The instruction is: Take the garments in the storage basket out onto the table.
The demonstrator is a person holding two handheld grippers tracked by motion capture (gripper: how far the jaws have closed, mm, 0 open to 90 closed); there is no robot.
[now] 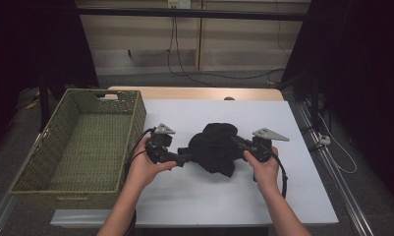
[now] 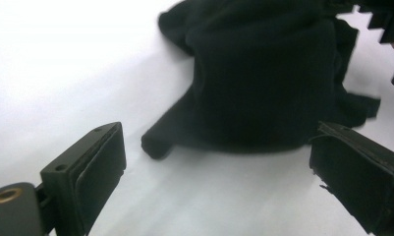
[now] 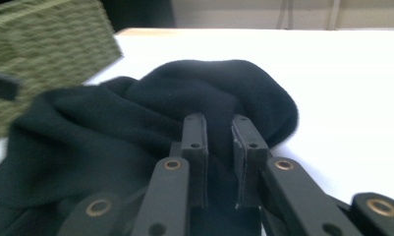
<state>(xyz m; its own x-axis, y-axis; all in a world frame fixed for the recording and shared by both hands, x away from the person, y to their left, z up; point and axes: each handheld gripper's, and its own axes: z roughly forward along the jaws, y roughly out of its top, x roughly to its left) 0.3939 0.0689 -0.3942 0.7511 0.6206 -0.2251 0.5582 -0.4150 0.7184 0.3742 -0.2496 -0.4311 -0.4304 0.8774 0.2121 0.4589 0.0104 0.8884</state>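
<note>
A crumpled black cloth lies in the middle of the white table. My left gripper is at the cloth's left edge, low over the table. In the left gripper view it stands wide open, and a rolled black edge lies just ahead between the jaws, touching neither. My right gripper reaches into the cloth from the right. In the right gripper view its jaws are nearly together, pinching a fold of the black cloth.
A green woven basket stands at the table's left side, close to my left hand; its wall also appears beyond the cloth. Bare white table lies in front of and behind the cloth. Cables hang on the far wall.
</note>
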